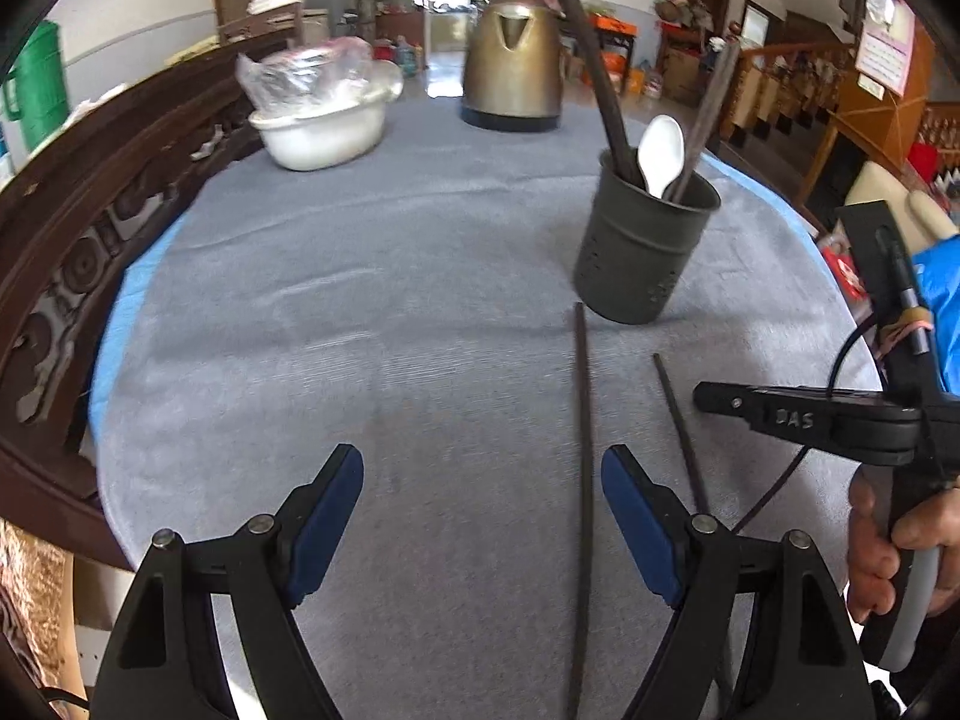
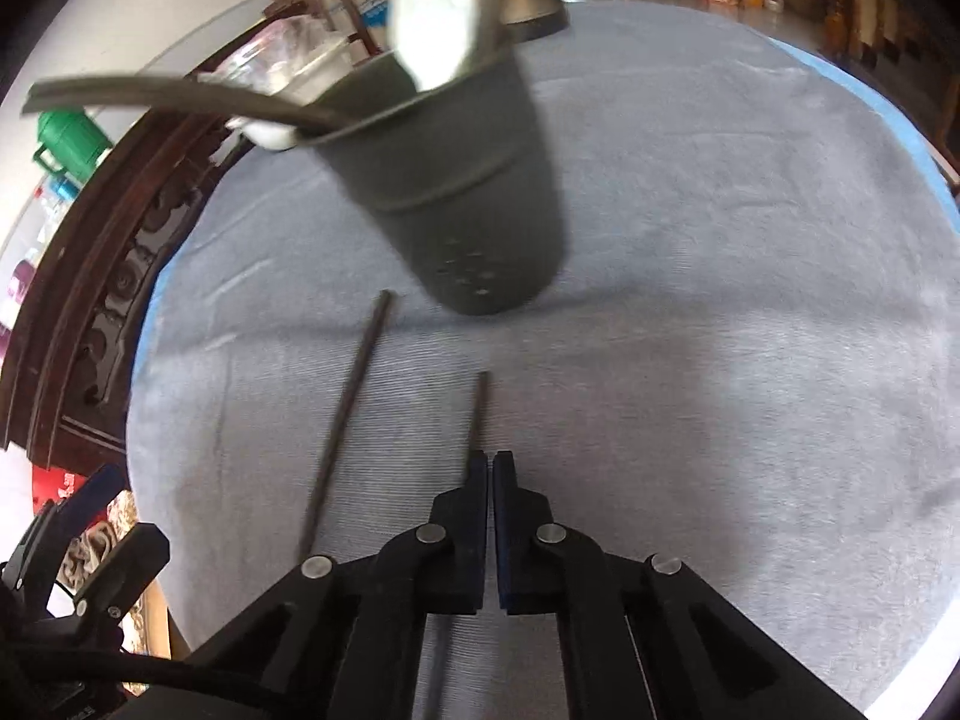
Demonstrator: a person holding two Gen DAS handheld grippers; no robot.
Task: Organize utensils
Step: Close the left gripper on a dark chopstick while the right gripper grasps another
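Hovering my left gripper (image 1: 482,483) with its jaws spread wide, I have one chopstick (image 1: 582,468) lying on the grey cloth (image 1: 372,276) between its fingers. My right gripper (image 2: 486,468) is closed, empty, over the second chopstick (image 2: 478,411), near the dark utensil holder (image 2: 468,198) with its white spoon (image 1: 660,153).

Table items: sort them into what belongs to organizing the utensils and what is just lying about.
Belongs to the job:
- left chopstick, loose on the cloth
- right chopstick, under the right gripper, jaws nearly closed
- utensil holder
- white spoon, already in it
- left gripper, jaws open

Just lying about:
- kettle
- white bowl
- plastic bag
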